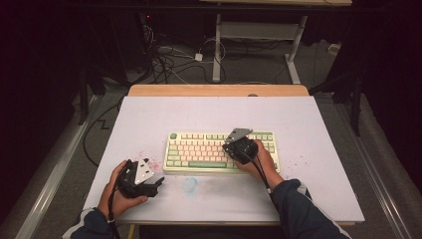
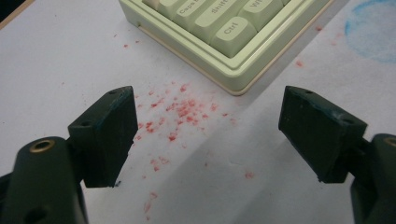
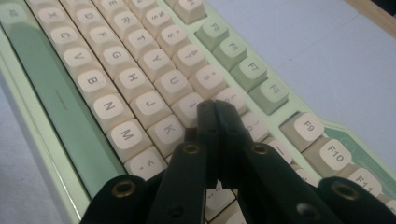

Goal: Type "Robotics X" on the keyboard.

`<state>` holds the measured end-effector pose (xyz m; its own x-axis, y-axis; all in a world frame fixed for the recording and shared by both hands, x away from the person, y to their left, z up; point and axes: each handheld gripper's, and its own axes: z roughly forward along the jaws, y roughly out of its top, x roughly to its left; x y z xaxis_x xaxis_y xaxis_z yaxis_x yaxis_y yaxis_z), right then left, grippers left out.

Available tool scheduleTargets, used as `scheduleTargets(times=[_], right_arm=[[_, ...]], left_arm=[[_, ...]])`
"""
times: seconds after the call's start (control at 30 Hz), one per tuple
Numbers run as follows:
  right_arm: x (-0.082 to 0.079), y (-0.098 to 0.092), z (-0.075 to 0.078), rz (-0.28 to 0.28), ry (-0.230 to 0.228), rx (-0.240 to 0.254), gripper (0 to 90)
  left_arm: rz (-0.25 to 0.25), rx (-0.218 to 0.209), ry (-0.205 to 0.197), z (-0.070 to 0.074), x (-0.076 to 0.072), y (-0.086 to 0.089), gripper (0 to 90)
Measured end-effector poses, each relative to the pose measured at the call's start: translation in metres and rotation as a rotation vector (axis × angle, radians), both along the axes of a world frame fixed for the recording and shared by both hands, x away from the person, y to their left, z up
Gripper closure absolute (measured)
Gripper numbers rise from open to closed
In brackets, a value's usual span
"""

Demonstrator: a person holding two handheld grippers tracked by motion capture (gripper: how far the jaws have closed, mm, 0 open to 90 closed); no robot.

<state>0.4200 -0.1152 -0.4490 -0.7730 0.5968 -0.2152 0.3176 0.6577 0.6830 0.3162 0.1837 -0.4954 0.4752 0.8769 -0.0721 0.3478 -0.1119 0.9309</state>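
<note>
Both black fingers of the right gripper are pressed flat together with nothing between them, their tips over the keyboard near the I and O keys. Across the white mat the left gripper rests with its fingers spread wide and empty, just off the keyboard's near left corner by the Ctrl key, above a scatter of red specks. A blue smudge lies in front of the keyboard.
</note>
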Motion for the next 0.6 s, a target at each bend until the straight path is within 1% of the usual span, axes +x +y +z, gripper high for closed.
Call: scheduleTargets(times=[0.17,0.27,0.33,0.37,0.4,0.43,0.5,0.53,0.57,0.6], right_arm=[[-0.005,-0.008,0.009,-0.02,-0.027,0.081,90.0],[-0.009,-0.014,0.014,-0.018,-0.044,0.109,90.0],[-0.012,-0.018,0.018,-0.018,-0.052,0.143,89.3],[-0.017,-0.021,0.022,-0.016,-0.078,0.156,87.3],[-0.017,-0.021,0.022,-0.016,-0.078,0.156,87.3],[-0.018,-0.023,0.023,-0.009,-0.084,0.163,86.0],[-0.022,-0.027,0.028,-0.016,-0.111,0.174,82.1],[-0.024,-0.03,0.031,-0.01,-0.114,0.194,79.0],[-0.026,-0.033,0.033,-0.012,-0.13,0.204,74.2],[-0.028,-0.035,0.036,-0.026,-0.147,0.211,71.0]], left_arm=[[0.0,0.003,0.001,0.0,0.0,0.0,18.3],[0.002,0.005,0.001,0.0,0.0,0.0,18.3],[0.002,0.005,0.002,0.0,0.0,0.0,18.3],[0.002,0.006,0.002,0.0,0.0,0.0,18.3],[0.002,0.009,0.003,0.0,0.0,-0.001,18.3],[0.0,0.014,0.002,-0.001,0.0,-0.001,18.3],[0.0,0.012,0.004,-0.001,0.0,0.0,18.3],[0.0,0.014,0.006,-0.001,0.0,0.0,18.3],[0.001,0.013,0.005,-0.001,0.0,0.0,18.3],[0.001,0.011,0.004,-0.001,0.0,0.0,18.3]])
